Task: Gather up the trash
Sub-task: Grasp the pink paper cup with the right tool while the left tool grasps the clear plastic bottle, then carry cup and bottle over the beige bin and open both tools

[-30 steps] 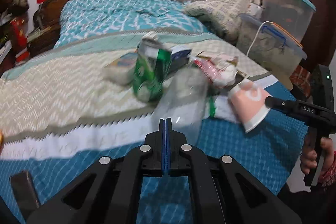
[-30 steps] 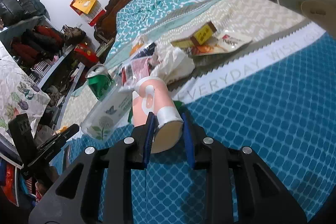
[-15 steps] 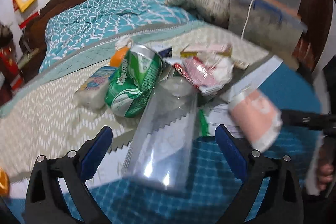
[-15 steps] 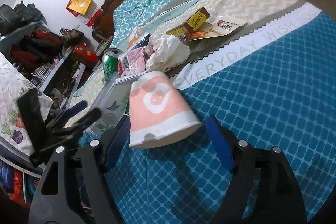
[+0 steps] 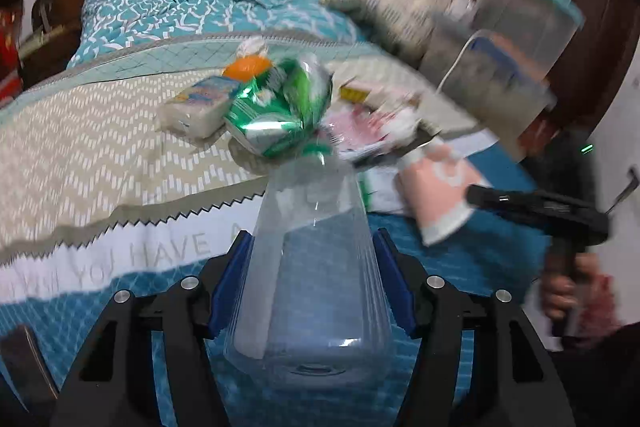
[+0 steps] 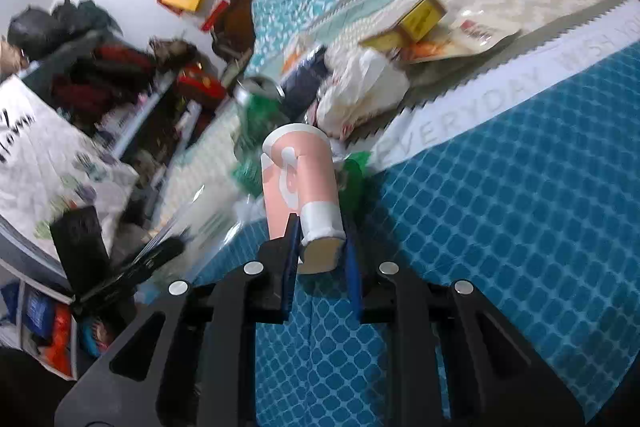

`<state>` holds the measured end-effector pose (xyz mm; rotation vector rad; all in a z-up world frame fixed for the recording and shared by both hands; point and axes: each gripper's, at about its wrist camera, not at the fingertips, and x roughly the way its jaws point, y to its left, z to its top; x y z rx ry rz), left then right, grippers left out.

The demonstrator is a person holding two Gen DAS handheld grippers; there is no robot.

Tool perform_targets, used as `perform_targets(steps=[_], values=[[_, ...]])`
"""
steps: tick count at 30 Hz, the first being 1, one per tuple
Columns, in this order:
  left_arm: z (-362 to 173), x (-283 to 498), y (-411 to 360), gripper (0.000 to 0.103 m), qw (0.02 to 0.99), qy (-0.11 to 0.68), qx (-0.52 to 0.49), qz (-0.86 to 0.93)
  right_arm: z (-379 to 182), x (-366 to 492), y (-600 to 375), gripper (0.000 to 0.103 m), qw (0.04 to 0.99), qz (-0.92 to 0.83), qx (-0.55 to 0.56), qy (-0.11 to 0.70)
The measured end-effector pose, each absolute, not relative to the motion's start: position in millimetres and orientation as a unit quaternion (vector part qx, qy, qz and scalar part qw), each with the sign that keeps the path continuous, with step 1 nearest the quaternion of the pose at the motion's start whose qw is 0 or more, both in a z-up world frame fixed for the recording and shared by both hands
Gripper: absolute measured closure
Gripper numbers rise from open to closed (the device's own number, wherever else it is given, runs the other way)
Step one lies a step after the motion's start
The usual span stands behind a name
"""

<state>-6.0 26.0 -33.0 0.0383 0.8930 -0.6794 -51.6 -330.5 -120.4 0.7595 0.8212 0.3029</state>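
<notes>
Left claw (image 5: 310, 279): it grasps the clear plastic bottle (image 5: 316, 267). Both blue pads press the bottle's flanks; the jaws have just been closing onto it. The bottle lies lengthwise between the fingers, base toward the camera, neck pointing away toward the trash pile. It sits over the blue patterned part of the bedspread (image 5: 100, 163), just short of the white lettered band.

Right claw (image 6: 320, 251): it is clenched on the pink paper cup (image 6: 300, 179). The jaws have just been closing, and the pads now pinch the cup at its white base band, squeezing the bottom slightly out of round. The cup stands out along the fingers, rim pointing away toward the pile. In the left wrist view the same cup (image 5: 436, 195) appears to the right of the bottle, with the black tool and the person's hand (image 5: 568, 287) behind it.

Remaining trash, placed relative to the bottle: a crushed green can (image 5: 280, 115) lies just beyond the bottle's neck; whether they touch cannot be told through the blur. A small white packet (image 5: 196, 107) lies left of the can, an orange item (image 5: 246, 67) behind it. Crumpled white and red wrappers (image 5: 372, 131) lie beyond and right of the neck. A yellow box (image 6: 420, 19) rests further back on the chevron band.
</notes>
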Motion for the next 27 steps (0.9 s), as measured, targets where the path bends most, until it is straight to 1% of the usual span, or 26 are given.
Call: perform_targets(steps=[2,6,12,15,19,21,26,27], values=[[-20,-10,24,0.045,0.849,0.413,0.006,-0.331,-119,-57,-344,0.079,0.837,0.137,0.376,0.374],[2,-7,-7,0.045,0.840,0.397,0.001,-0.370,-116,-74,-382,0.079,0.843,0.102,0.401,0.343],[24,11,-97,0.045,0.808,0.382,0.019,-0.448,-122,-108,-448,0.079,0.849,0.031,0.434,0.300],[24,24,-166,0.045,0.782,0.385,0.046,-0.488,-119,-128,-487,0.079,0.857,-0.026,0.440,0.268],[14,37,-287,0.045,0.732,0.407,0.093,-0.539,-110,-151,-551,0.079,0.860,-0.119,0.445,0.220],[7,42,-336,0.044,0.719,0.416,0.115,-0.545,-111,-158,-587,0.079,0.853,-0.161,0.453,0.203],[-29,58,-466,0.043,0.683,0.465,0.157,-0.541,-128,-142,-656,0.079,0.827,-0.235,0.465,0.212],[-36,61,-479,0.043,0.681,0.471,0.162,-0.537,-134,-140,-664,0.076,0.822,-0.241,0.469,0.217]])
